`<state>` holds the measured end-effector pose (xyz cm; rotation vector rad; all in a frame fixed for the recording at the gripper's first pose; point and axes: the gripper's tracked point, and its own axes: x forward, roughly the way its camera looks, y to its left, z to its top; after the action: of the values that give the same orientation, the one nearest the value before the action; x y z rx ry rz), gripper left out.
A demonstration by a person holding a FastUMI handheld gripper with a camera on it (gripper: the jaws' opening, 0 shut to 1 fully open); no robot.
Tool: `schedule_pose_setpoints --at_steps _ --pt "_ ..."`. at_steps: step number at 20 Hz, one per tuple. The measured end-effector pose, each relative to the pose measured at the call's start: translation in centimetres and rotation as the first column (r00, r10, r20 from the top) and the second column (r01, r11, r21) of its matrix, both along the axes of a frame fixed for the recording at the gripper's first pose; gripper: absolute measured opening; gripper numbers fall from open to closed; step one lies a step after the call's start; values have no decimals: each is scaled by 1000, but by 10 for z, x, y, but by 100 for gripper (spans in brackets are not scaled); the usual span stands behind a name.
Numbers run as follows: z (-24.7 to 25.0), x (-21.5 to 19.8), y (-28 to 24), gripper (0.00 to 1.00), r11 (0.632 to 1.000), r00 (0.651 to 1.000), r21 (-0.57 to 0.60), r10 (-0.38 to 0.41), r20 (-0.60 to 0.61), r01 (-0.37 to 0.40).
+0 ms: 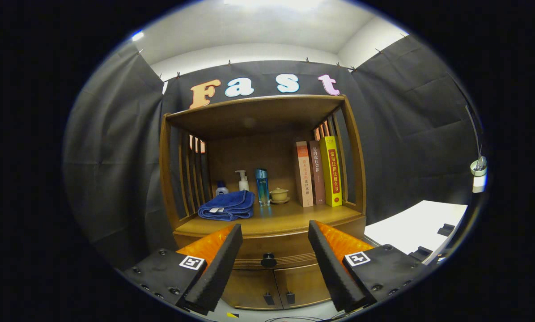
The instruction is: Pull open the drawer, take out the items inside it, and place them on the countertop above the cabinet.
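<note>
Gripper view: our tongs (274, 239) stand apart, holding nothing. The drawer (267, 250) sits shut straight ahead, just beyond the fingertips, its knob (268, 259) centred between them and facing us. Its long axis runs side to side under the desk (272, 219). We judge a straight push forward reaches the knob.

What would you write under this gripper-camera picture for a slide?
Open gripper jaws frame the closed drawer's knob, beyond them, below the countertop with towel, bottles and books.
</note>
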<state>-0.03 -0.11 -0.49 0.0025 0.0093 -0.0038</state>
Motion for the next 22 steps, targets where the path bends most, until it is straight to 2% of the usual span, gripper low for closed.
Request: schedule_pose_setpoints --at_steps 15,22 --pt "-15 6 0 98 1000 1000 5 -1 -25 1" --pt "-31 32 16 98 997 999 -73 34 -3 -34"
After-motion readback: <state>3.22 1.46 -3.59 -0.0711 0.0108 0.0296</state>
